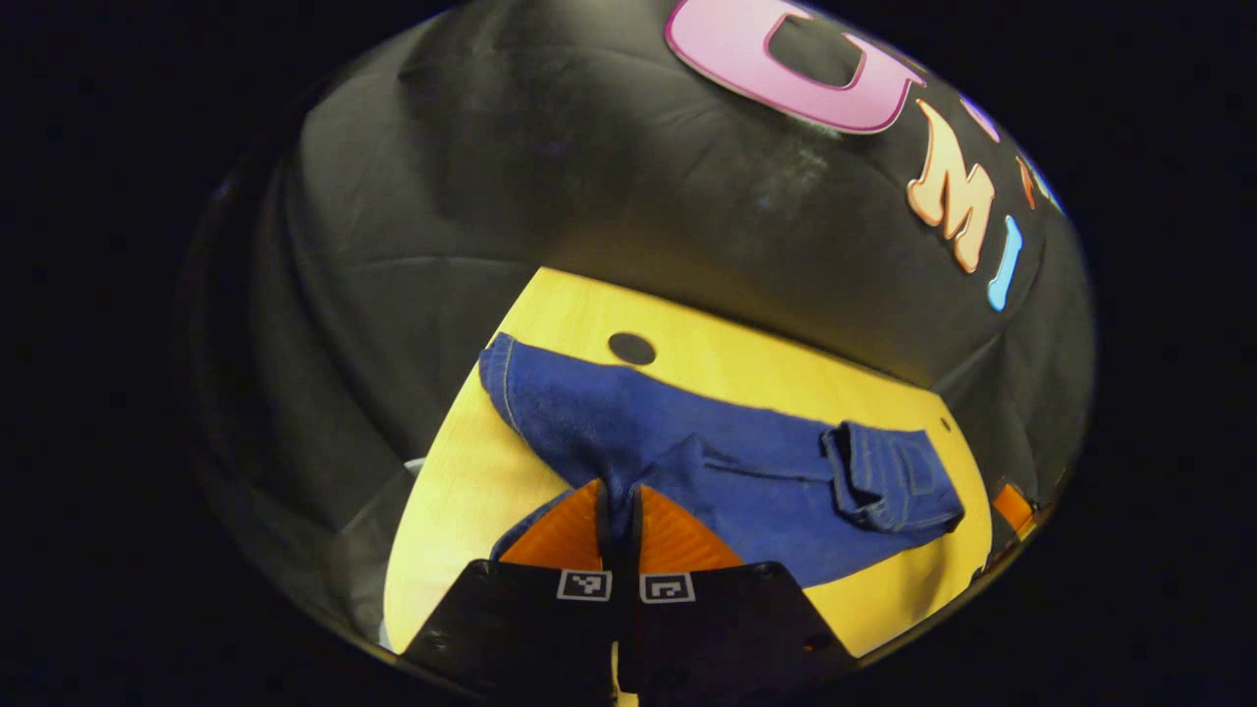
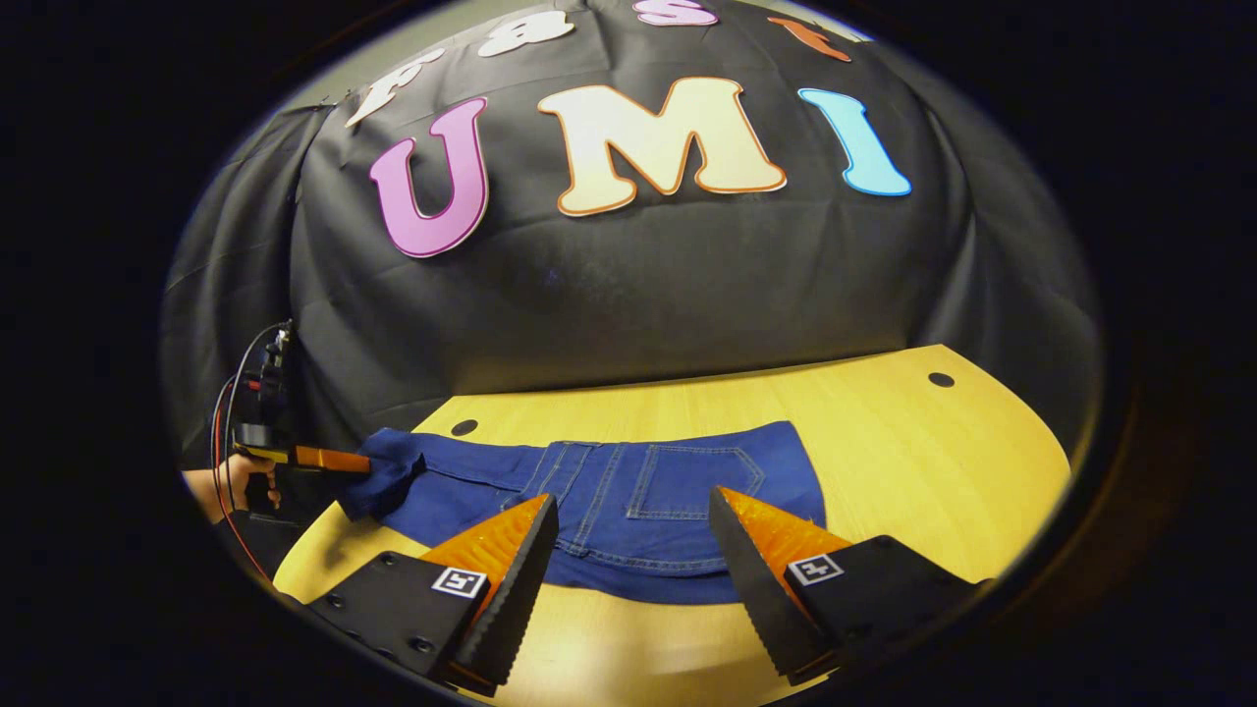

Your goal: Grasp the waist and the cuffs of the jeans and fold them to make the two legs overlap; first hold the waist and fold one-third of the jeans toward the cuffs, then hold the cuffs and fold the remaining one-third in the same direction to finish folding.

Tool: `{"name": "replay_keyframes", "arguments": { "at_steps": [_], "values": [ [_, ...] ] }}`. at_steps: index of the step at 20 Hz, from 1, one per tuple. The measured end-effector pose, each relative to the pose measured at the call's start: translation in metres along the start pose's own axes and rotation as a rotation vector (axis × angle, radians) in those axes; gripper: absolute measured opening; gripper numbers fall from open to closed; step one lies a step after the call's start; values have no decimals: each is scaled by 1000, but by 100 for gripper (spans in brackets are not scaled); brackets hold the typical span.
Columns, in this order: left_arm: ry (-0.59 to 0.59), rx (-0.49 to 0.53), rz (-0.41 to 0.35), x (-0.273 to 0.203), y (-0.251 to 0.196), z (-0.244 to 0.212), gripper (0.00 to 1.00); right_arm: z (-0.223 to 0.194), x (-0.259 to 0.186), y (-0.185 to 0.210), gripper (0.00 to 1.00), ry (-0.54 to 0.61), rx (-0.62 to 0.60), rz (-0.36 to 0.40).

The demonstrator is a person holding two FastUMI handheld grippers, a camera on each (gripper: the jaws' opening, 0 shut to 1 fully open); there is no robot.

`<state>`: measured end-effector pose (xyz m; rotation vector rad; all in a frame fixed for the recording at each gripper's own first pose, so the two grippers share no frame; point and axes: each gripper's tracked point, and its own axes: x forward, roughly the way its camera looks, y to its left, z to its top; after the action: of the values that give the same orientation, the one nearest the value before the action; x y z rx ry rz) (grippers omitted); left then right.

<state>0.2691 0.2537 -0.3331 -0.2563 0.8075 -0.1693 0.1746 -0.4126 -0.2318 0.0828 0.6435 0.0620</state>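
Left tongs [image 1: 619, 525] pinch the jeans [image 2: 628, 501] at the cuffs; right tongs [image 2: 633, 550] gape wide above the waist; thirds remain unfolded on the worktop [image 2: 884, 432]

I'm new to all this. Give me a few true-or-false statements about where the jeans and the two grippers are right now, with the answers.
1. The left gripper is shut on the jeans. True.
2. The right gripper is clamped on the waist. False: its fingers stand apart, holding nothing.
3. The jeans lie on a wooden table. True.
4. The jeans are folded into a small square packet. False: they stretch out long across the table.
5. A hand holds the left gripper. True.
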Motion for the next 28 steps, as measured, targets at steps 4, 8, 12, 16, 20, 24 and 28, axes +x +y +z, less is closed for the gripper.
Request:
{"name": "replay_keyframes", "arguments": {
  "at_steps": [4, 8, 12, 16, 20, 24, 28],
  "values": [
    [-68, 12, -60, -7, -55, 33, 0, 14, -12, -18, 95, -18, 14, 4],
    [-109, 44, -128, -14, -119, 60, 0, 25, -27, -39, 95, -38, 18, -3],
    [-155, 75, -212, -16, -189, 79, 0, 33, -43, -66, 95, -51, 28, -15],
    [-140, 114, -266, -6, -252, 73, 0, 39, -58, -97, 95, -61, 36, -33],
    [-108, 145, -313, 8, -311, 50, 0, 40, -73, -130, 95, -59, 32, -54],
    [-38, 194, -341, 30, -371, 4, 0, 38, -83, -164, 95, -48, 33, -70],
    [34, 272, -296, 53, -401, -51, 0, 34, -89, -193, 95, -34, 27, -66]
  ]
}}
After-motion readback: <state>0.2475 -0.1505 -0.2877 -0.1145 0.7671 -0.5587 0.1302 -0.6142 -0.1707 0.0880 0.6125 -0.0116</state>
